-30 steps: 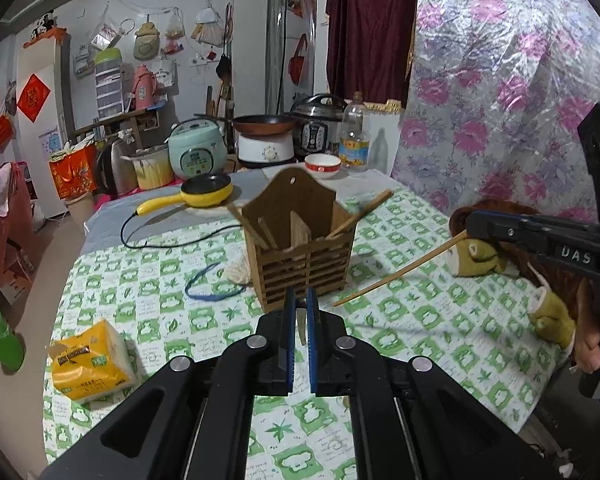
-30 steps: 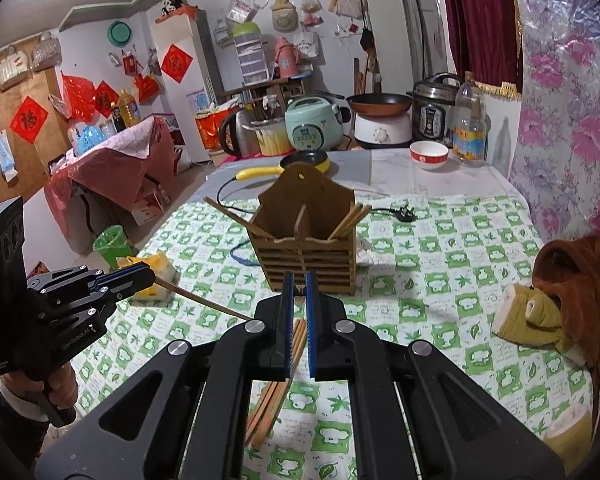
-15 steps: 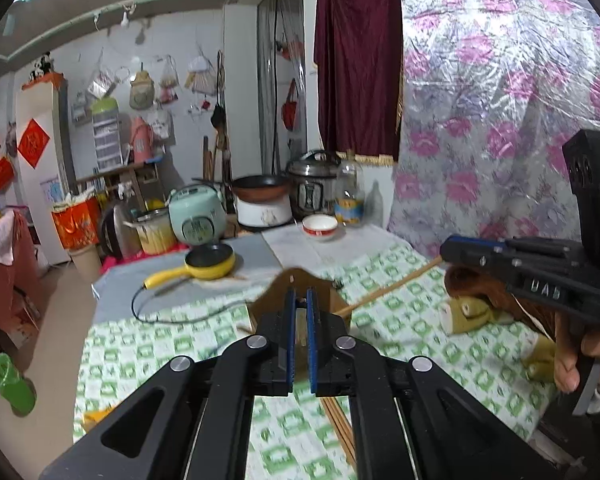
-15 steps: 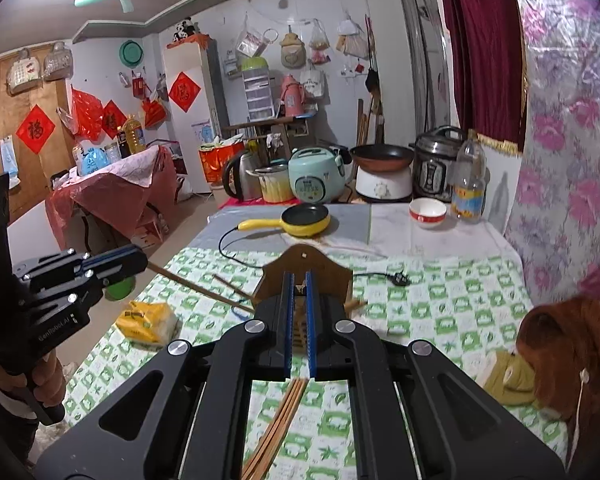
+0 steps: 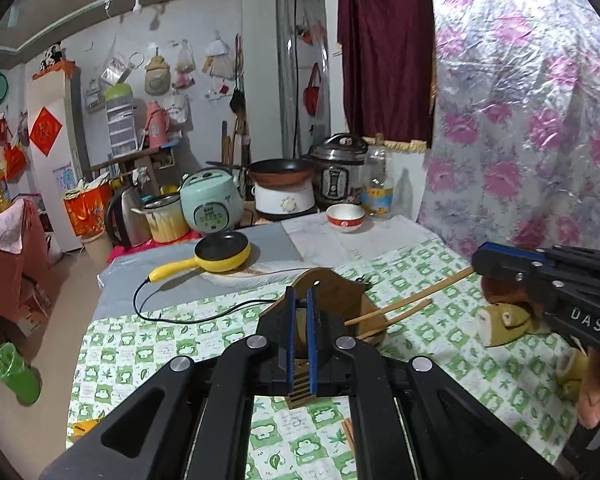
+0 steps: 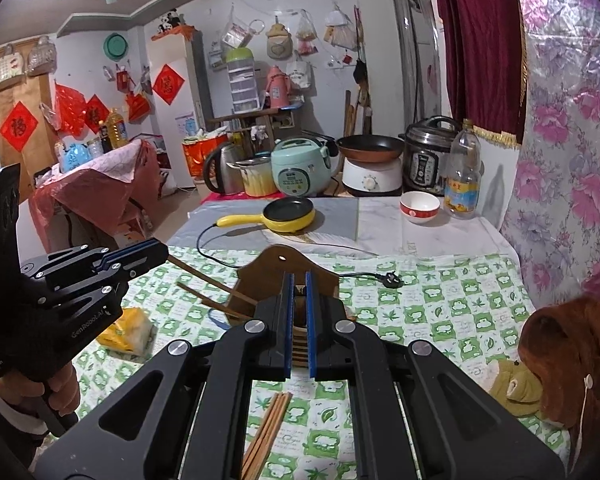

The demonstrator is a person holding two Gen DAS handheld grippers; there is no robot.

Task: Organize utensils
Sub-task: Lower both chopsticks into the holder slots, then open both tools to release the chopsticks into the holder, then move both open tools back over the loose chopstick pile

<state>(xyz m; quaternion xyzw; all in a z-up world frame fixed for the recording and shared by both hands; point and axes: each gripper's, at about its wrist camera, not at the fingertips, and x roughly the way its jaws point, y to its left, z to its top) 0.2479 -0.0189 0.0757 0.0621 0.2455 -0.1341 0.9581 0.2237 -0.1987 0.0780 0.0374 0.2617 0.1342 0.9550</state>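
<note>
A wooden utensil holder (image 5: 336,292) (image 6: 280,268) stands on the green-checked tablecloth, partly hidden behind each gripper's own fingers. My left gripper (image 5: 300,300) (image 6: 162,250) is shut on a chopstick (image 6: 208,280) that slants down to the holder's left side. My right gripper (image 6: 296,280) (image 5: 480,258) is shut on another chopstick (image 5: 412,296) that slants down to the holder's right side. I cannot tell whether either tip is inside. More chopsticks lean out of the holder. Loose chopsticks (image 6: 268,432) lie on the cloth in front.
A yellow pan (image 5: 220,258) with a black cable, a bowl (image 5: 345,218), a bottle (image 5: 377,184) and cookers stand at the far end. A plush toy (image 6: 556,360) lies at the right, a yellow tissue pack (image 6: 128,328) at the left.
Both grippers rose and tipped upward, so the holder sits lower in each view. The held chopsticks came up off the cloth and now slant toward the holder's top.
</note>
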